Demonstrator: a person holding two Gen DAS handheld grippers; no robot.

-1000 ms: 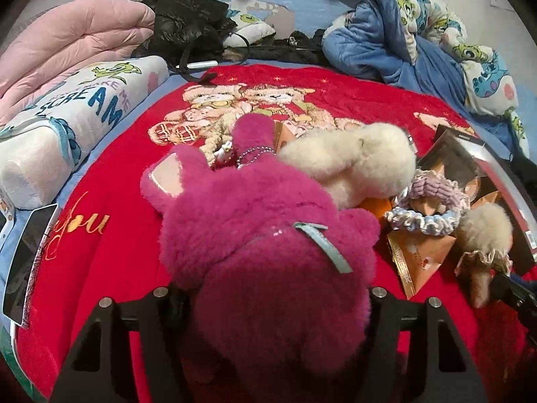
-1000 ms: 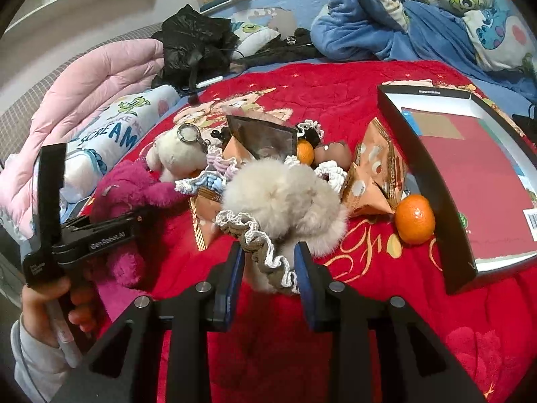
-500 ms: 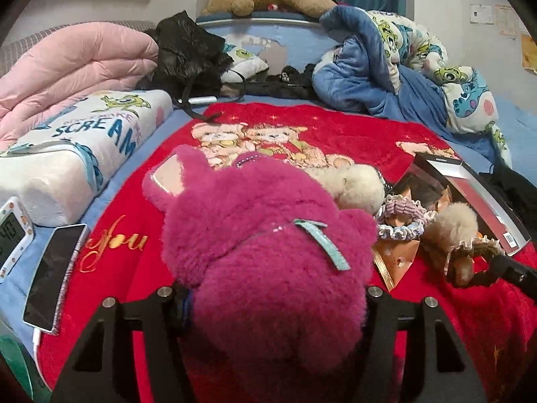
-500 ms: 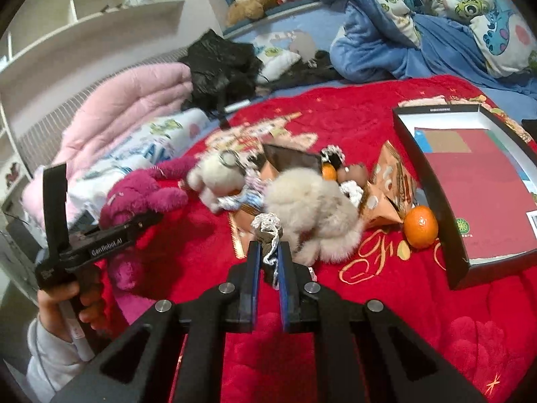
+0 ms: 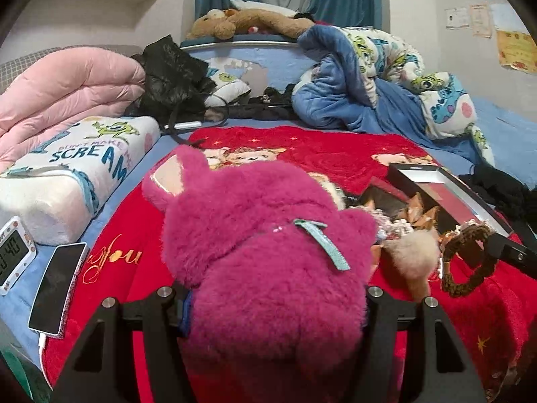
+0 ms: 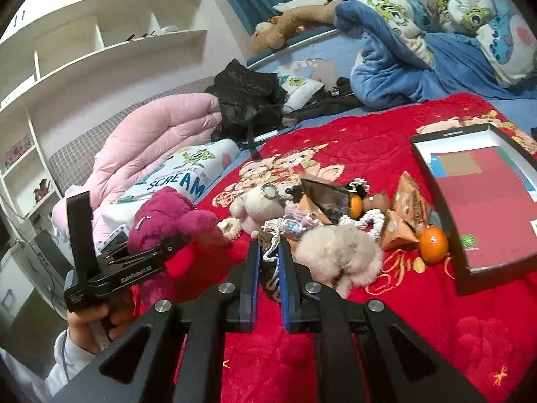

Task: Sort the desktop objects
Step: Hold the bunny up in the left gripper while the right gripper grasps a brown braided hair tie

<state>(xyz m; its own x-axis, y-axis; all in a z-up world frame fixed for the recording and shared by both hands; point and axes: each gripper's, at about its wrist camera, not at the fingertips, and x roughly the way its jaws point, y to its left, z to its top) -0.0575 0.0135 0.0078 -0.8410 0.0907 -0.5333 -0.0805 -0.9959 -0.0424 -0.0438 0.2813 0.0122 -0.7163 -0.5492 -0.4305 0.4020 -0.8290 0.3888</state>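
A magenta plush bear (image 5: 268, 255) fills the left wrist view, and my left gripper (image 5: 275, 302) is shut on its body, holding it above the red blanket (image 5: 335, 154). The right wrist view shows the same bear (image 6: 167, 215) in the left gripper (image 6: 141, 265), which a hand holds. My right gripper (image 6: 268, 248) is shut on the braided strap (image 6: 273, 235) of a beige fluffy plush (image 6: 339, 255). From the left wrist view that beige plush (image 5: 409, 258) hangs beside its brown strap (image 5: 470, 255).
A black box (image 6: 496, 278) with a red inside lies open at the right. An orange (image 6: 434, 243), snack packets (image 6: 409, 208), a cream plush keychain (image 6: 258, 205) and hair ties are heaped mid-blanket. A phone (image 5: 57, 288), a clock (image 5: 13, 255) and a pillow (image 5: 77, 168) lie left.
My right gripper has shut on the beige plush's strap and lifted. The left gripper has risen with the magenta bear, so both views now look further across the bed.
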